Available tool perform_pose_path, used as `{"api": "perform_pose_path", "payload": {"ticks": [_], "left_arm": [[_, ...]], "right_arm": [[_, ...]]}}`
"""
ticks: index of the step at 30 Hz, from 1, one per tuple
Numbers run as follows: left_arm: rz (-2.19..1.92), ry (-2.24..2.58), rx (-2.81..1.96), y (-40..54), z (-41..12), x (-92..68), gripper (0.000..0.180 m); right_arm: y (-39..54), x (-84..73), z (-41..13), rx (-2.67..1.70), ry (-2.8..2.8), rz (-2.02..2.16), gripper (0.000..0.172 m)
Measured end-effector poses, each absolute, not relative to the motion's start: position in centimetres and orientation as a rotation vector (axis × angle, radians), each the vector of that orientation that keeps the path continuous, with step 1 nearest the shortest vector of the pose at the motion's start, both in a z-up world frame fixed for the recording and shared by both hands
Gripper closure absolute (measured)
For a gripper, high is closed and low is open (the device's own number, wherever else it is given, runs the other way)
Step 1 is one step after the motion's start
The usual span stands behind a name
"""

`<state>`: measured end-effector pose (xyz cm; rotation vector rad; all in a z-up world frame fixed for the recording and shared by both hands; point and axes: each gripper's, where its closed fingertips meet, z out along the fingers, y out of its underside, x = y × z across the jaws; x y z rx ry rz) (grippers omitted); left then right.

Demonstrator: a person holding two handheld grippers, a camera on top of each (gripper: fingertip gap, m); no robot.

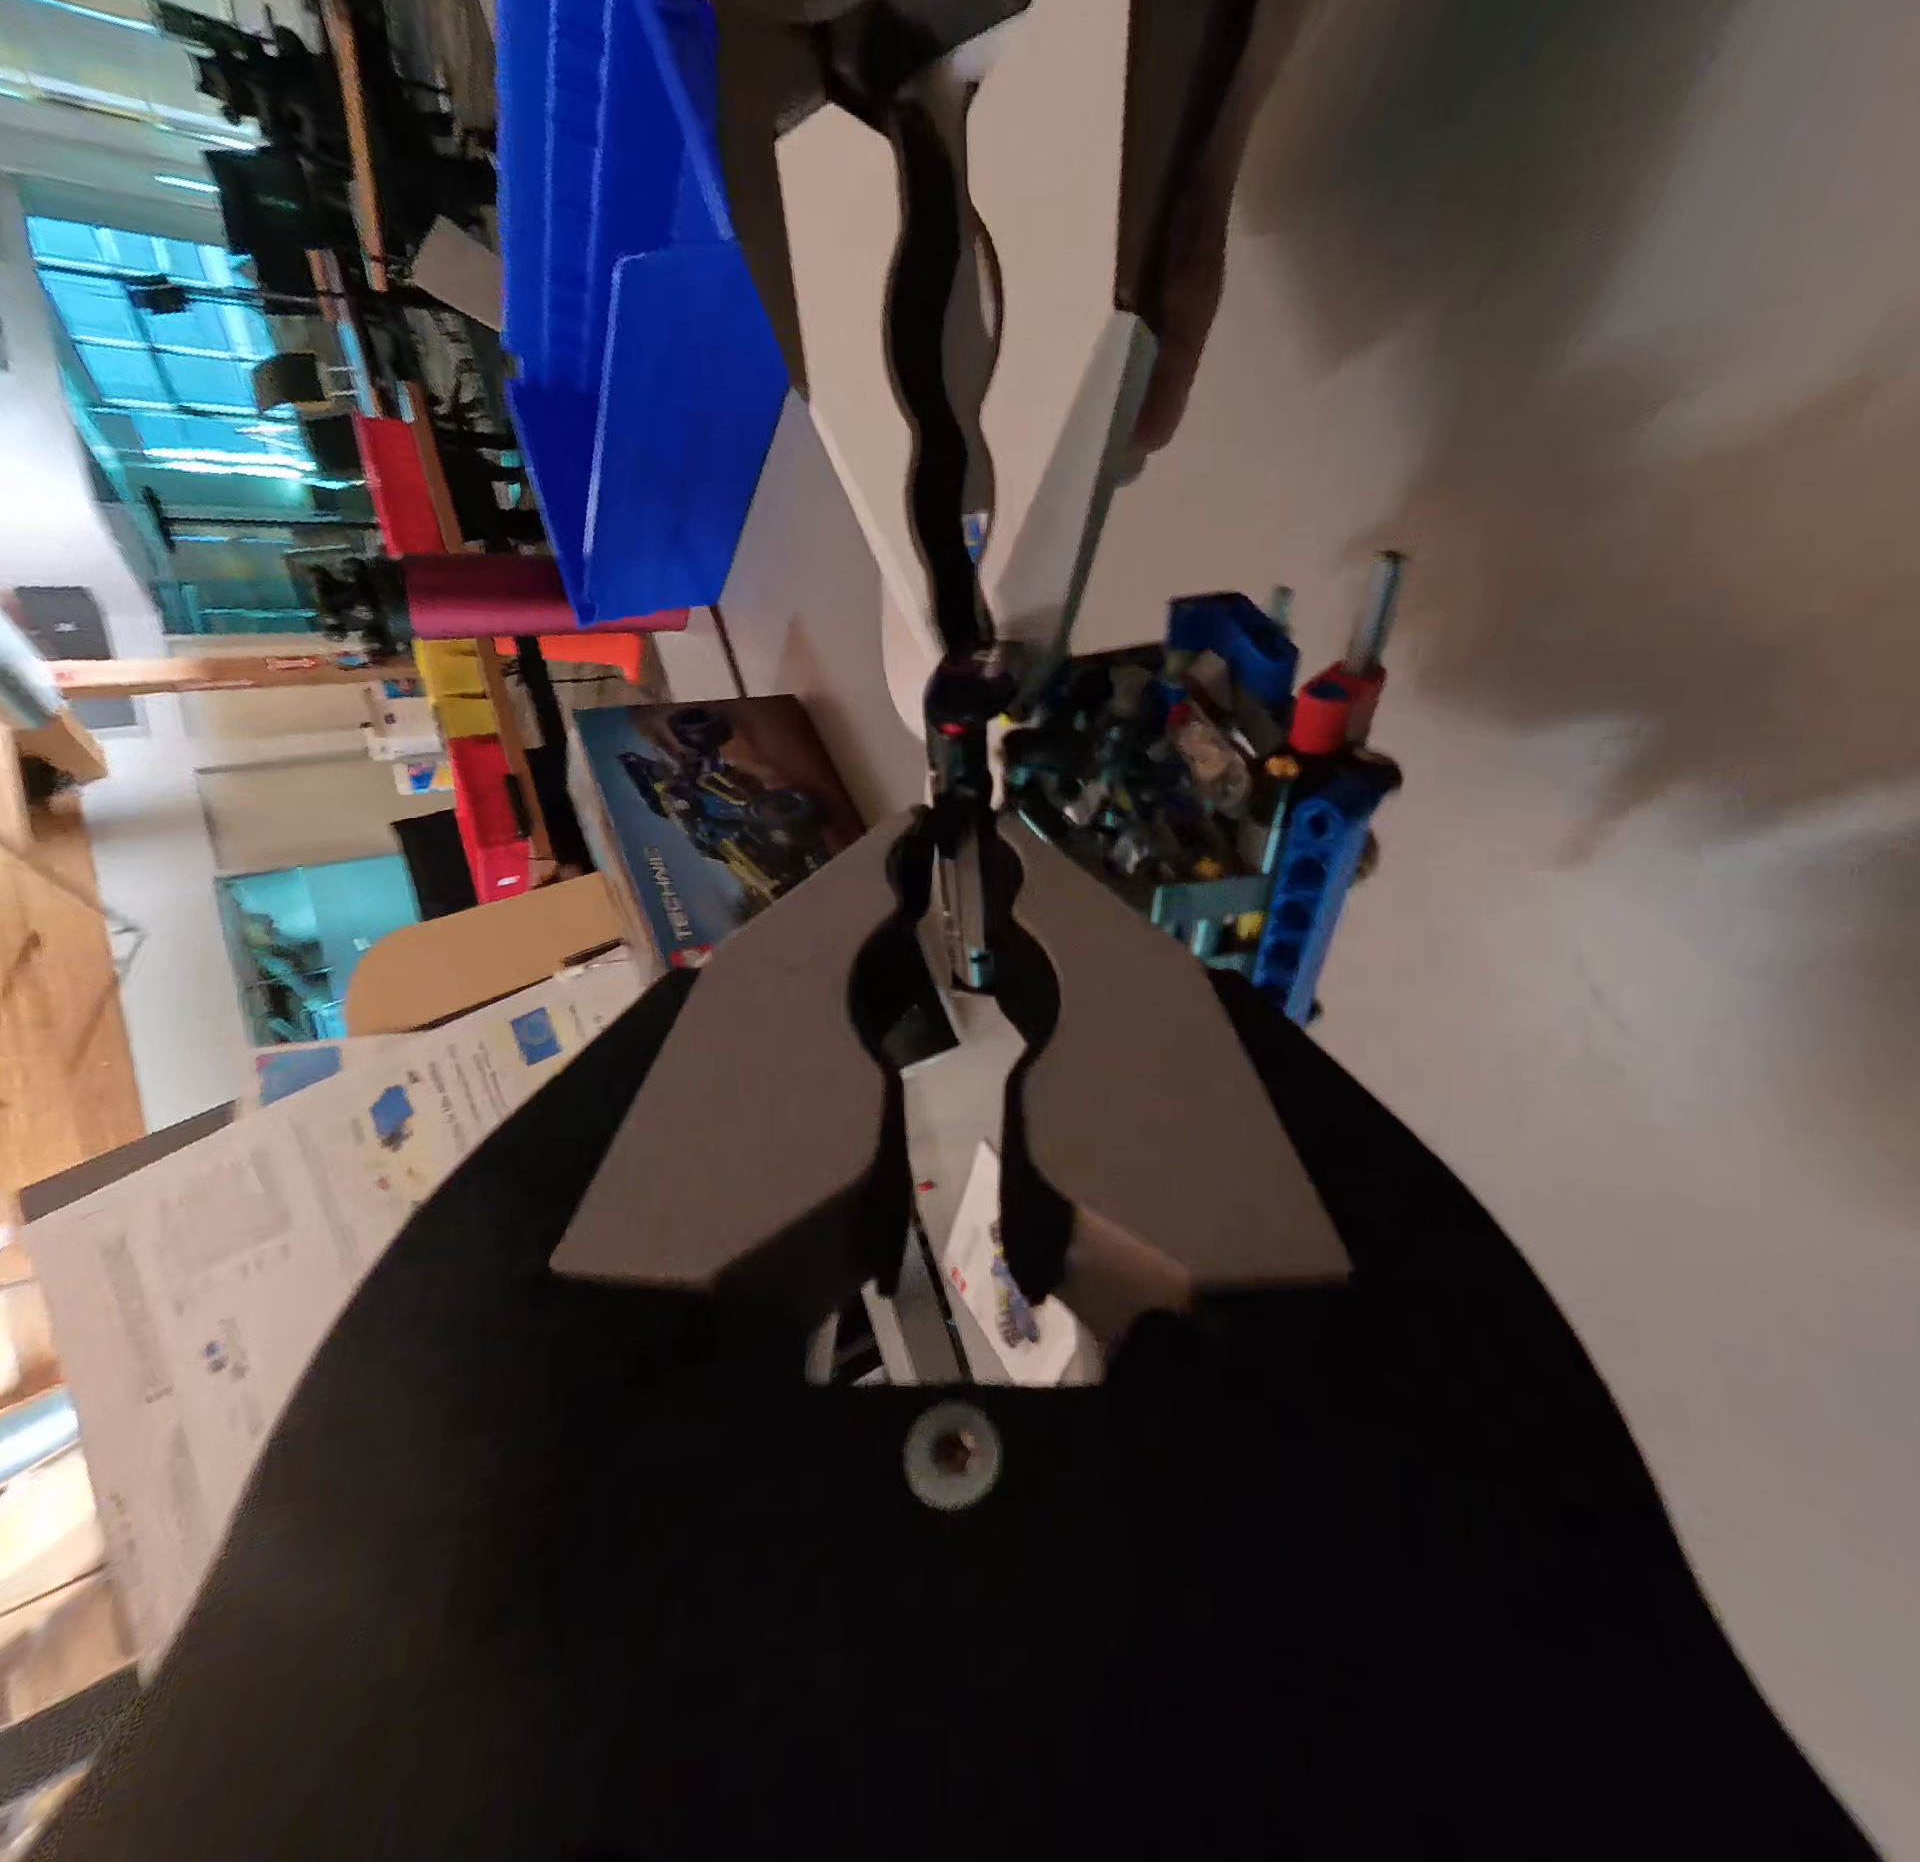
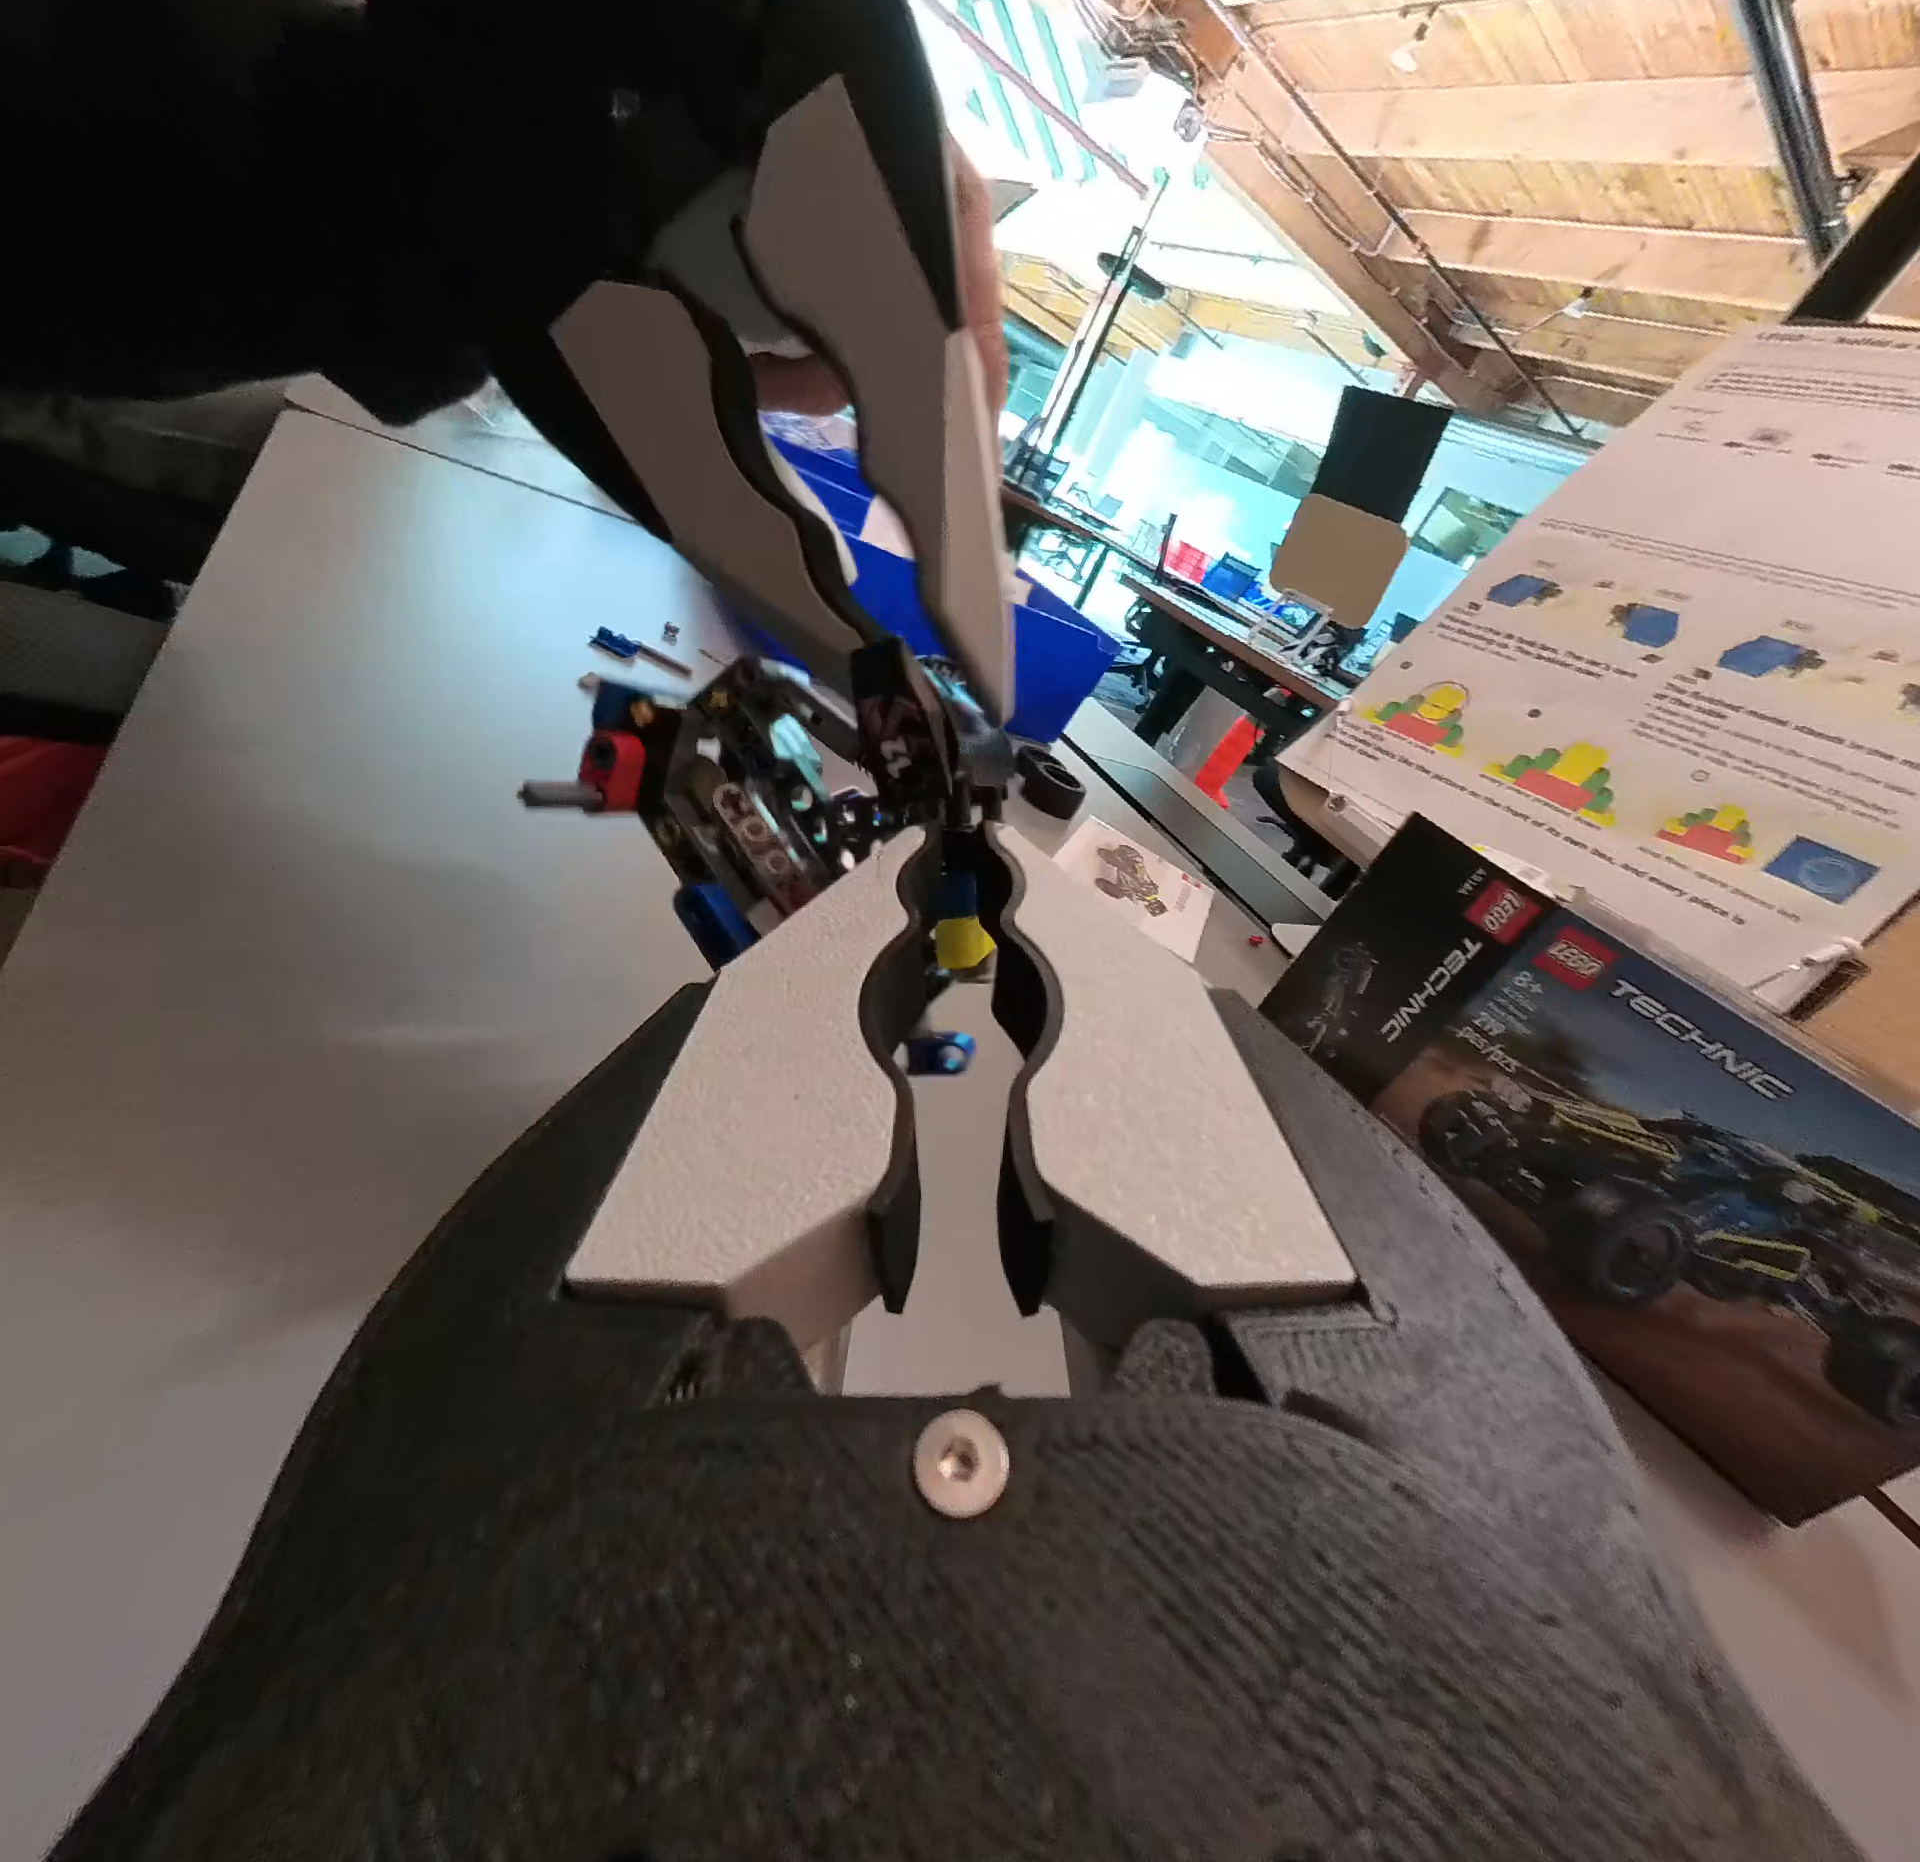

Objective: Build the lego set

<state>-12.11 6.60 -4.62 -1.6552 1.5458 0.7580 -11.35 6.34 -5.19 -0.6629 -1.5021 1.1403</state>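
A small toy-brick vehicle model [image 2: 738, 794], black with teal, blue and red parts, is held between both grippers over the white table [image 2: 312, 773]. My right gripper [image 2: 956, 846] is shut on a thin black stem of the model that carries a yellow piece [image 2: 961, 939] and a blue piece [image 2: 940, 1052]. My left gripper [image 2: 930, 685] comes in from above and is shut on the model's black panel [image 2: 894, 732]. In the left wrist view my left gripper [image 1: 956, 836] pinches a thin black-and-grey part beside the model's body [image 1: 1174, 773]. The right gripper [image 1: 971, 638] meets it tip to tip.
A blue bin [image 2: 1049, 659] stands behind the model. A black tyre [image 2: 1049, 773] and an instruction sheet [image 2: 1143, 882] lie to the right. The set's box [image 2: 1621, 1137] and a printed board [image 2: 1662, 617] stand at the right. Loose small pieces [image 2: 623, 643] lie at the far left. The tips of both grippers are at nearly the same place.
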Motion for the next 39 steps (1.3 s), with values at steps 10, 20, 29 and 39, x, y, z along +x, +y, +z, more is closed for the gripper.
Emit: {"api": "perform_pose_path", "payload": {"ticks": [10,20,29,39], "left_arm": [[0.693,1.366,-1.709,7.3,-4.4,-12.7,0.177],[0.068,0.872,-2.280,6.6,-6.7,-14.4,0.177],[-0.290,0.711,-2.307,6.6,-6.9,-13.3,0.178],[-0.462,0.651,-2.266,6.3,-6.7,-12.8,0.175]], "right_arm": [[7.0,-11.5,-5.0,-0.644,-1.407,1.099,0.167],[7.2,-11.8,-6.3,-0.904,-1.476,1.409,0.156],[6.8,-11.6,-6.9,-1.108,-1.488,1.716,0.155],[6.1,-11.5,-6.5,-1.096,-1.437,1.902,0.159]]}}
